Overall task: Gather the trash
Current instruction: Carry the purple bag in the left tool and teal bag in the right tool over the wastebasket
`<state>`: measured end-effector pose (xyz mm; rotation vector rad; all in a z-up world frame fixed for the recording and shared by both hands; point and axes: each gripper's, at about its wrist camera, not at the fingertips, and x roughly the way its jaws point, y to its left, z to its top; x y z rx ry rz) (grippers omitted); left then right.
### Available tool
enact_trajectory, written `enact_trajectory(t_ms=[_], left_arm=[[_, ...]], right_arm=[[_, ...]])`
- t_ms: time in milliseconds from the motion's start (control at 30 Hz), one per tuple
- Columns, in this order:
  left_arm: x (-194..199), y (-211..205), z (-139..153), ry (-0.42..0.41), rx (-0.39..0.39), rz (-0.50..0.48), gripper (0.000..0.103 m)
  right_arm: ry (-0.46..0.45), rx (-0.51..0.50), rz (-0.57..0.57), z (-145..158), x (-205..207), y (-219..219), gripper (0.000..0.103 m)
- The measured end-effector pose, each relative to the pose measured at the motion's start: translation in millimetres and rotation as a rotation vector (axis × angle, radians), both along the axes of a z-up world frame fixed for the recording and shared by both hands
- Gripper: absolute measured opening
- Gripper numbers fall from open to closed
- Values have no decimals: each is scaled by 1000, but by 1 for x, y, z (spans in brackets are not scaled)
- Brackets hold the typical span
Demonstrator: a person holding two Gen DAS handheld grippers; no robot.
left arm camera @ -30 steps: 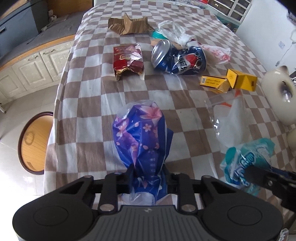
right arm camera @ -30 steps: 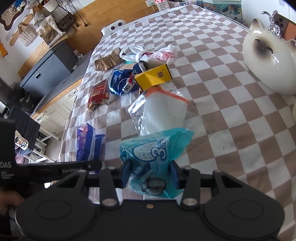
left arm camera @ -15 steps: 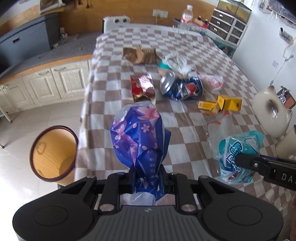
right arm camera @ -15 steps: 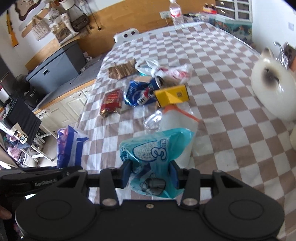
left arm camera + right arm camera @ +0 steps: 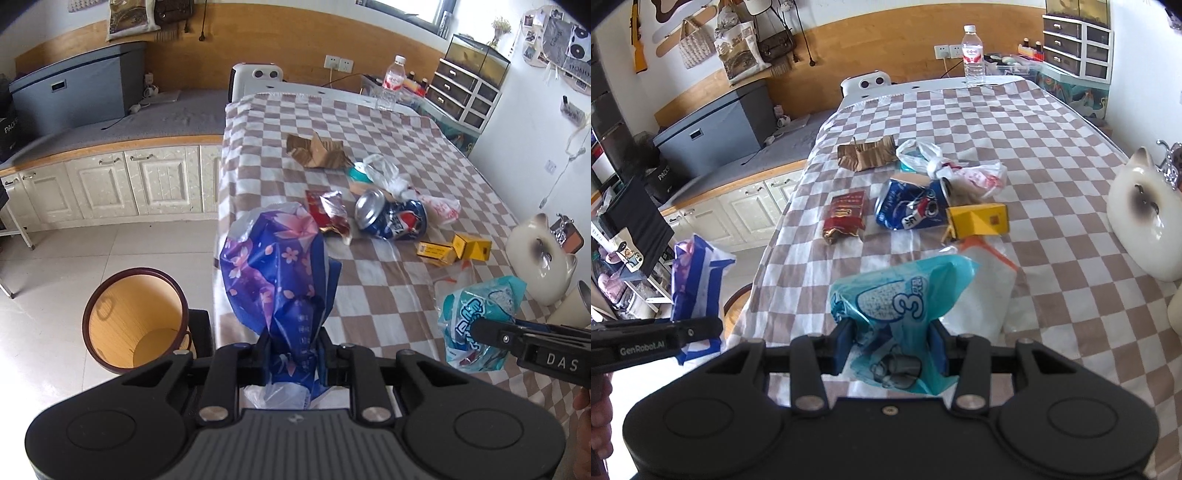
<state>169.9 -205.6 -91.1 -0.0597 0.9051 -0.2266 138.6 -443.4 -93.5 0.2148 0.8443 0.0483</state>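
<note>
My left gripper (image 5: 293, 350) is shut on a blue and purple flowered wrapper (image 5: 275, 266), held up in the air at the table's near left corner. My right gripper (image 5: 891, 345) is shut on a teal plastic wrapper (image 5: 901, 314), held above the table's near edge. Each held wrapper shows in the other view: teal wrapper (image 5: 480, 325), flowered wrapper (image 5: 696, 284). On the checked tablecloth (image 5: 1015, 122) lie a crushed blue can (image 5: 910, 208), a red wrapper (image 5: 846, 216), a yellow box (image 5: 980, 219), torn cardboard (image 5: 866, 155), white plastic bags (image 5: 953, 170) and a clear bag (image 5: 979, 295).
A round bin (image 5: 136, 317) with a dark rim stands open on the floor left of the table, below my left gripper. A white cat figure (image 5: 1141, 218) sits at the table's right edge. A water bottle (image 5: 973, 55) stands at the far end. Cabinets (image 5: 103, 184) line the left wall.
Both grippers have lifted and pulled back from the table with their wrappers. The view has tilted up and the bin on the floor has come fully into view.
</note>
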Motion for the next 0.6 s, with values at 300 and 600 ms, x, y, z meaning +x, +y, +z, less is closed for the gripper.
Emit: enact_trajectory(t_ms=[300, 600], left_arm=[[40, 65, -7, 12, -35, -58, 24], [87, 150, -10, 12, -25, -92, 24]], right_arm=[[24, -45, -87, 2, 19, 55, 45], [43, -46, -135, -1, 65, 141, 45]])
